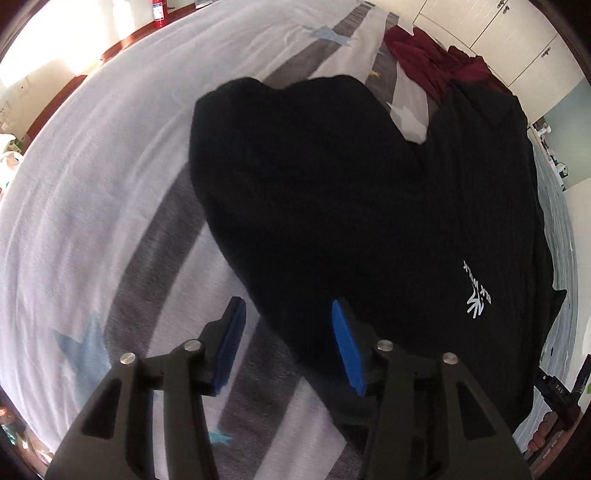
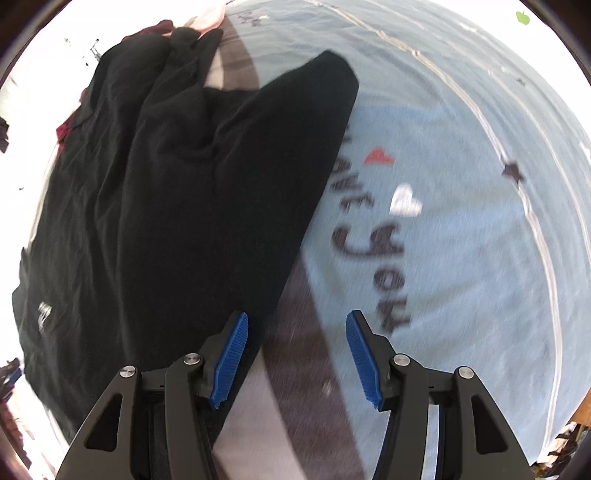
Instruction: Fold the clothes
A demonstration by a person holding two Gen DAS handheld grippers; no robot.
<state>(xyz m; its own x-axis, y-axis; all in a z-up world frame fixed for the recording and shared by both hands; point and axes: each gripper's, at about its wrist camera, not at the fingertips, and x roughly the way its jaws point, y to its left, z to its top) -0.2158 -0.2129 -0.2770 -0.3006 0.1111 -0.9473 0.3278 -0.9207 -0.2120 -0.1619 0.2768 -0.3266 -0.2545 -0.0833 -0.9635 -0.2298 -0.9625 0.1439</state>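
A black T-shirt [image 1: 351, 206] of soft, finely ribbed knit lies spread on a bed, one part folded over the body so that it ends in a rounded, lumpy lobe; a small white printed logo [image 1: 476, 291] sits on its flat part. The bedsheet [image 1: 92, 192] beneath is smooth white cotton crossed by broad grey stripes and scattered pale blue stars [image 1: 79, 350]; toward the right tool's side it turns to a light blue panel [image 2: 443, 229] with dark brush lettering, a red shape and a white heart. A crumpled dark red garment [image 1: 424, 62] is heaped at the far edge of the bed, touching the black shirt's far end. The left tool [image 1: 288, 332] hangs over the shirt's near edge with its ribbed blue pads [image 1: 347, 347] standing apart and nothing pinched between them: one pad is above the black cloth, the other above a grey stripe. The right tool [image 2: 297, 350] is likewise open and empty, its left pad over the shirt's long straight edge and its right pad over the blue panel. Beyond the far edge of the bed are a reddish wooden frame, a red fire extinguisher [image 1: 159, 13] and white cupboard doors [image 1: 517, 40]. The sheet to the left of the shirt and the blue panel to its right lie bare and flat, giving open room on both sides.
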